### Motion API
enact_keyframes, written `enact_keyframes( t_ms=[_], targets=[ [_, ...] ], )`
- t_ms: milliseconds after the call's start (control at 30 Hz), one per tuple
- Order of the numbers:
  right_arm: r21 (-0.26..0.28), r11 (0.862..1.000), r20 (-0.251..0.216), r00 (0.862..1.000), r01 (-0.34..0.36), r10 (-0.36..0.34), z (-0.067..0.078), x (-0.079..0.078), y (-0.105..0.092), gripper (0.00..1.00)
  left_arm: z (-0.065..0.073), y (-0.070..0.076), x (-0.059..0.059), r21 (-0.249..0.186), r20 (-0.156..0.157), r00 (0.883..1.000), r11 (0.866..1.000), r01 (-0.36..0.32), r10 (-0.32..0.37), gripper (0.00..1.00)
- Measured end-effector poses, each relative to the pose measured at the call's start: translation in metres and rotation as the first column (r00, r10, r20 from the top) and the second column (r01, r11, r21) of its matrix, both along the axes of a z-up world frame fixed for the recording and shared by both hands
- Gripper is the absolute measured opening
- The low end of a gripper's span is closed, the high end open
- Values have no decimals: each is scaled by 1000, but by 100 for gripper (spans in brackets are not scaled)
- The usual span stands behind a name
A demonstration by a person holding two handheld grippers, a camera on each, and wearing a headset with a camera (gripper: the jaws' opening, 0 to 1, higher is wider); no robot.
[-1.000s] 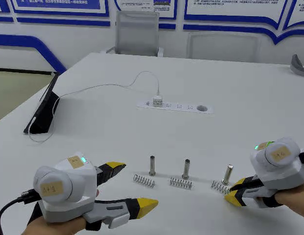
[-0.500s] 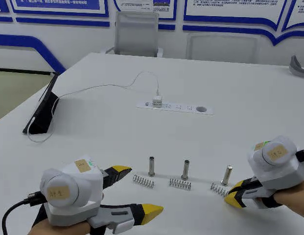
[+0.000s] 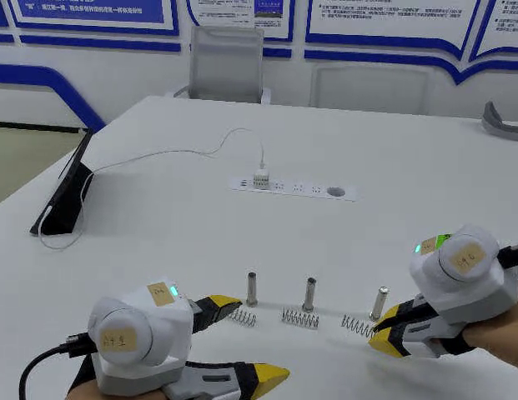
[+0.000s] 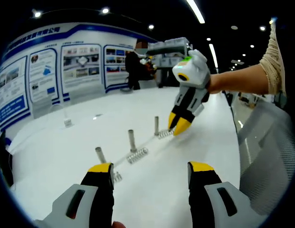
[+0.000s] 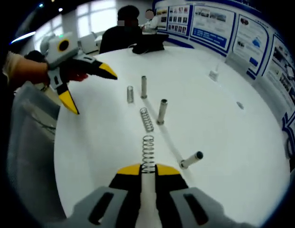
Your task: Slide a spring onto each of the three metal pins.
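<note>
— Workbench first: what is lying under the grippers?

— One broad white rectangular table (image 3: 392, 133) is stretching away ahead of both grippers, and everything else is resting on it.

— And the grippers themselves?

— The white-and-grey left gripper (image 3: 259, 337), with yellow-tipped black jaws, is hovering just above the table with its jaws spread wide and is holding nothing. In the left gripper view its two tips are standing well apart. The matching right gripper (image 3: 377, 337) is pressing its jaws together on the near end of the right spring (image 5: 147, 151), a small coil of steel wire that is running straight ahead from its tips.

— Anything lying farther off?

— A long white plastic power strip (image 3: 292, 187) with one white plug is lying well beyond both grippers.

— Where are the pins standing?

— Three short grey metal pins are standing in a row between the two grippers. The left pin (image 3: 252, 287) is standing upright just beyond the left gripper's farther tip. The middle pin (image 3: 309, 293) is standing upright about midway between the grippers. The right pin (image 3: 379, 302) is leaning, just beside the right gripper's tips.

— And the other springs?

— The left spring (image 3: 242, 317) is lying just beside the left gripper's farther tip, at the foot of its pin. The middle spring (image 3: 299, 318) is lying free between the grippers, on their side of the middle pin. All three springs are lying on the table beside their pins, not on them.
</note>
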State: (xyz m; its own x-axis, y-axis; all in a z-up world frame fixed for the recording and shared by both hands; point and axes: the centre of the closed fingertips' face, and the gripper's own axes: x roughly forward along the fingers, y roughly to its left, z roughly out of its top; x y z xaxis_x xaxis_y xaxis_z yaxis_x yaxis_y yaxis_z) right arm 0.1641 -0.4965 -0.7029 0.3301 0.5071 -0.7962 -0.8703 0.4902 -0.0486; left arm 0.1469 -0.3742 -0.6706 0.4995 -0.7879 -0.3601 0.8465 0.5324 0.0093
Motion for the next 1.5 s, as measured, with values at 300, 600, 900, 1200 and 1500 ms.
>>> enact_keyframes(
  t_ms=[300,600,900,1200,1500],
  targets=[
    [-3,995,4,995,-103,103,11,-13,21,12,0,-12,-1,11,7,999,999,43,-43,58],
    [-4,984,9,984,-176,176,21,-19,36,12,3,-25,-3,9,20,996,996,86,-86,53],
    [-16,964,1,964,-264,264,25,-31,46,12,3,-40,-10,22,30,990,990,139,-140,48],
    [-25,947,-9,947,-321,321,26,-40,53,12,2,-48,-17,35,49,982,982,183,-185,36],
    [-39,926,-20,926,-376,376,26,-47,58,12,2,-51,-23,54,75,970,973,226,-230,23]
  ],
)
